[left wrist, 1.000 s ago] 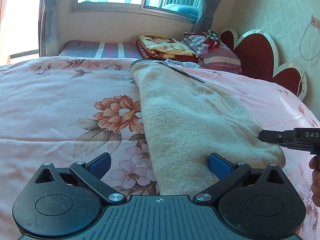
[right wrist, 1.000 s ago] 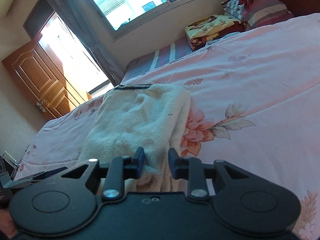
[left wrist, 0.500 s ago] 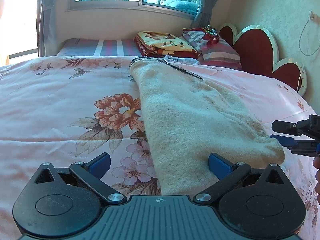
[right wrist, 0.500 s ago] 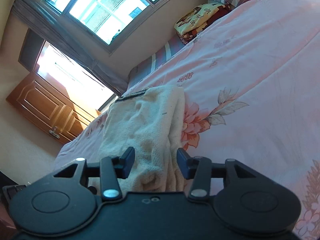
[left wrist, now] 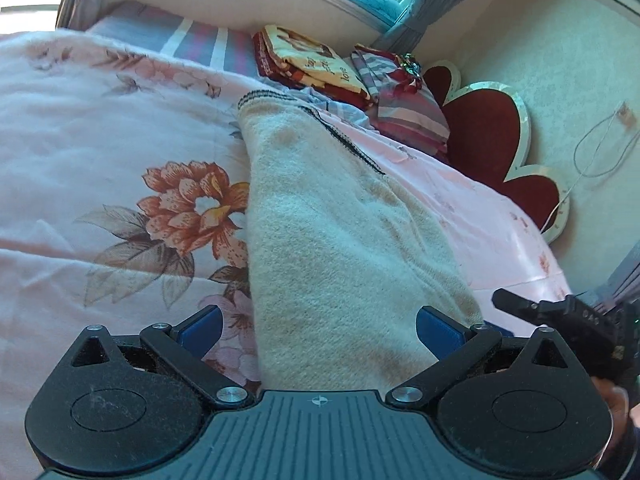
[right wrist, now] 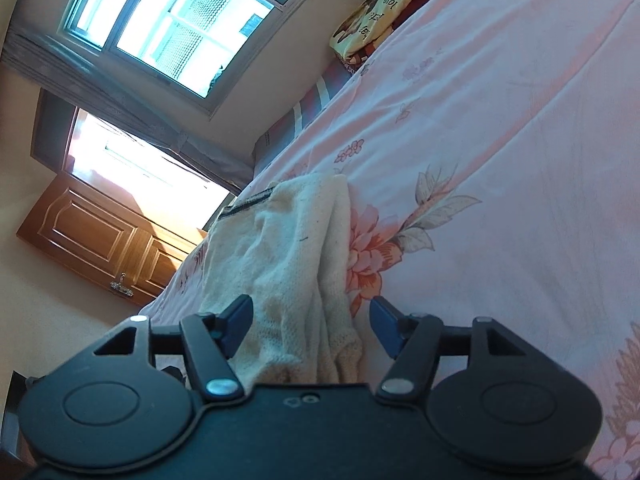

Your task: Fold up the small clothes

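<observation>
A cream knitted garment (left wrist: pixel 340 240) with a dark-trimmed edge lies folded lengthwise on the pink floral bedspread (left wrist: pixel 100 152). My left gripper (left wrist: pixel 318 322) is open, its blue pads on either side of the garment's near end. My right gripper (right wrist: pixel 310 320) is open, its jaws straddling the bunched near end of the same garment (right wrist: pixel 288 260). The right gripper also shows at the right edge of the left wrist view (left wrist: pixel 560 316), just beside the garment's corner.
Folded blankets (left wrist: pixel 308 60) and a striped pillow (left wrist: pixel 408 108) lie at the head of the bed by a red heart-shaped headboard (left wrist: pixel 492 136). A window (right wrist: pixel 180 20) and a wooden door (right wrist: pixel 100 240) are beyond the bed.
My right gripper has opened wide from nearly shut and tilted, staying at the garment's end. My left gripper stayed open and moved closer over the garment.
</observation>
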Action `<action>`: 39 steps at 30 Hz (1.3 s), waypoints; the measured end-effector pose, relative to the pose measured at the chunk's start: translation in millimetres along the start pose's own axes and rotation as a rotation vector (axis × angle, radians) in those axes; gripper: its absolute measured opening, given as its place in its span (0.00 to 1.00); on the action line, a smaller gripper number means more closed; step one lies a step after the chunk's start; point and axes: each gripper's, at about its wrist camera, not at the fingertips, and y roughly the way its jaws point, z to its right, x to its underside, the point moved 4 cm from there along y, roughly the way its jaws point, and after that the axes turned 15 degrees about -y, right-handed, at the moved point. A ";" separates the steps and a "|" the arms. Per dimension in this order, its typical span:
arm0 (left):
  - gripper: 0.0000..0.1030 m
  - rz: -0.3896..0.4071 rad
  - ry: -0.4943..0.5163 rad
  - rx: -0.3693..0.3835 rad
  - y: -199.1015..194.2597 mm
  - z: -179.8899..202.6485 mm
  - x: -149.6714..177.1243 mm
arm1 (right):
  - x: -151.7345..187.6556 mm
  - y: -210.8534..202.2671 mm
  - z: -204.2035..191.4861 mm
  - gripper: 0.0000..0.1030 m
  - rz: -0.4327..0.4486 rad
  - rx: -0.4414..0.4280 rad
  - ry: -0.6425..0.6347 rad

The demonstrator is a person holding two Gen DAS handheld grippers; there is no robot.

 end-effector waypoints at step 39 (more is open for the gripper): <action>0.69 -0.120 -0.009 0.107 66.5 -5.0 -35.7 | -24.3 76.9 -5.2 0.45 -0.243 -0.150 -0.069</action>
